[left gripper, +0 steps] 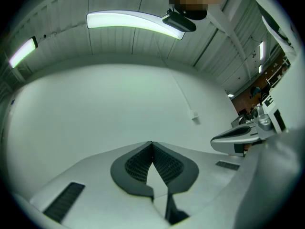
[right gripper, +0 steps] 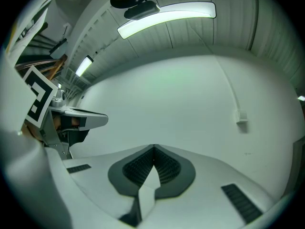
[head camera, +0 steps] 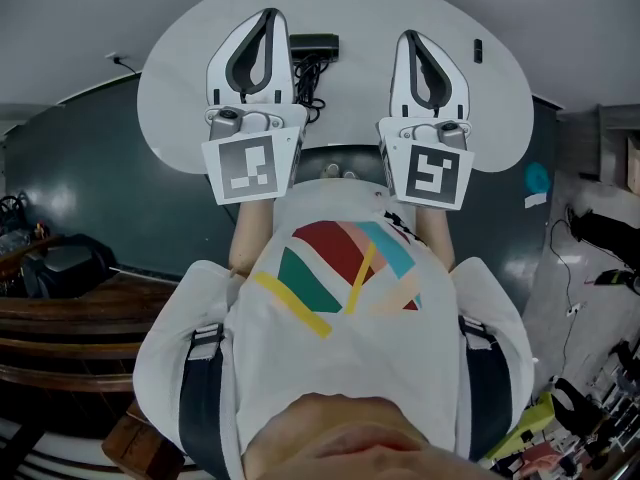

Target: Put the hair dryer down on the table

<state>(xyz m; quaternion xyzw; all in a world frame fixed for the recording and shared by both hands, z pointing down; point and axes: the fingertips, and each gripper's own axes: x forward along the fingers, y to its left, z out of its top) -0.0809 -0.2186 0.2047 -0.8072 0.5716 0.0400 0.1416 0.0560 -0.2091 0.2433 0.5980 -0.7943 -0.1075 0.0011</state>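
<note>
Over a round white bench (head camera: 500,98), held left gripper (head camera: 268,14) and right gripper (head camera: 408,36) side by side, both sets of jaws pressed together, pinching nothing. Rested at the bench's far edge, between them: black hair dryer (head camera: 313,45), cord trailing nearer.

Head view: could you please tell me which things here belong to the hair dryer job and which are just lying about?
Job: left gripper, shut and empty; right gripper, shut and empty; white table; black corded device at its far edge, possibly the hair dryer.
Lying about: small dark item on the table; teal object beyond the table's edge.
</note>
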